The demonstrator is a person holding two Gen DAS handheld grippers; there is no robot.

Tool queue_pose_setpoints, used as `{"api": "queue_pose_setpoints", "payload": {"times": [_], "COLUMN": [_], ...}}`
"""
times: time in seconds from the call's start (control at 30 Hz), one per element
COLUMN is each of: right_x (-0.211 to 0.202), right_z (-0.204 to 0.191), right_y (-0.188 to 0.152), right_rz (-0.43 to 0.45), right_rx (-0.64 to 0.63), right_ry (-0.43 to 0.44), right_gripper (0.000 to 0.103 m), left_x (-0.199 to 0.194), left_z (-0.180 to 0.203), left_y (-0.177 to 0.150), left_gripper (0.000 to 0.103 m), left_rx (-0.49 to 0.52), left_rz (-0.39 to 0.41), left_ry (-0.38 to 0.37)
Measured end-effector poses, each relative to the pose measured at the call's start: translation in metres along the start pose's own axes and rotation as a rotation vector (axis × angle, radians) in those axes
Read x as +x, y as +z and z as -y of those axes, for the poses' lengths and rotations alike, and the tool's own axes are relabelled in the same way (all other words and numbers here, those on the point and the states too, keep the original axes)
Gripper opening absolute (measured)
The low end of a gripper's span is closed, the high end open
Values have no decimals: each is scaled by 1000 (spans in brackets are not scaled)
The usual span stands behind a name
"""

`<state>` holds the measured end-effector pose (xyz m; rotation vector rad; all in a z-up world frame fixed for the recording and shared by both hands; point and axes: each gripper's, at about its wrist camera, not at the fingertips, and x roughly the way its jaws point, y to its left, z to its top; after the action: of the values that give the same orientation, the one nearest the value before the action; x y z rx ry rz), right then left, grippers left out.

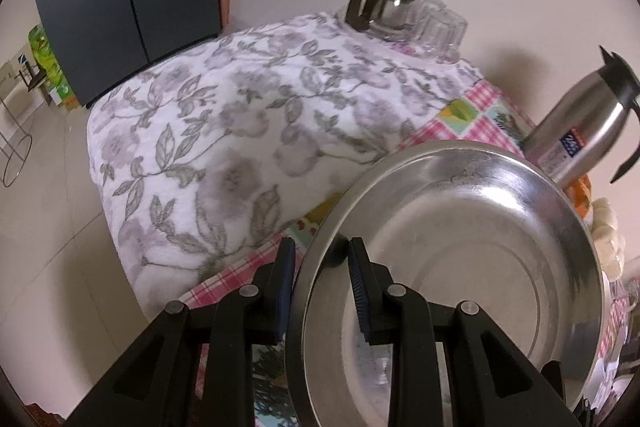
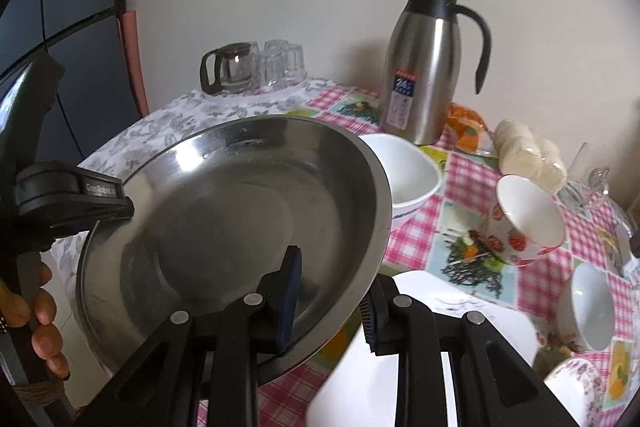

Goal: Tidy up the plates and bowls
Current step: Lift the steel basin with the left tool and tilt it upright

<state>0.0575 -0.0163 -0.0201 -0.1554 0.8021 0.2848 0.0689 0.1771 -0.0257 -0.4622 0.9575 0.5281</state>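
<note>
A large steel dish [image 1: 460,267] hangs tilted above the table, gripped on two opposite sides of its rim. My left gripper [image 1: 322,287] is shut on the rim's left side, one blue pad inside the dish and one outside. My right gripper [image 2: 332,307] is shut on the near right side of the same steel dish [image 2: 240,219]. In the right wrist view a hand [image 2: 44,307] holds the left gripper, whose black finger [image 2: 100,201] clamps the far edge. On the table stand a white bowl [image 2: 404,175], a tilted strawberry bowl [image 2: 528,223], another white bowl [image 2: 592,307] and a white square plate [image 2: 420,347].
A steel thermos jug [image 2: 424,67] stands at the back by the wall, with a glass coffee pot [image 2: 230,67] and upturned glasses [image 2: 282,61] to its left. A floral cloth [image 1: 220,127] covers the table's left part. A dark cabinet [image 1: 120,7] stands beyond it.
</note>
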Motion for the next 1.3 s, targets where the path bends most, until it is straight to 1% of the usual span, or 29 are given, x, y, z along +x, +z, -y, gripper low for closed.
{"api": "queue_pose_setpoints", "payload": {"times": [0.3, 0.57, 0.83, 1.1, 1.3], "right_x": [-17, -33, -47, -58, -67], "right_z": [31, 62, 92, 130, 157], "right_y": [-5, -12, -25, -40, -51], "right_rz": [14, 20, 12, -5, -17], "right_rx": [23, 48, 73, 132, 168], "right_ry": [-31, -69, -104, -137, -170], "right_gripper": [29, 29, 29, 29, 29], "left_x": [-14, -27, -37, -47, -52], "left_z": [27, 57, 89, 121, 144], "left_y": [-13, -32, -57, -84, -106], "left_gripper": [28, 28, 28, 28, 28], "left_rx": [51, 128, 216, 312, 391], "left_rz": [10, 16, 3, -2, -21], "left_ry": [-44, -82, -120, -155, -182]}}
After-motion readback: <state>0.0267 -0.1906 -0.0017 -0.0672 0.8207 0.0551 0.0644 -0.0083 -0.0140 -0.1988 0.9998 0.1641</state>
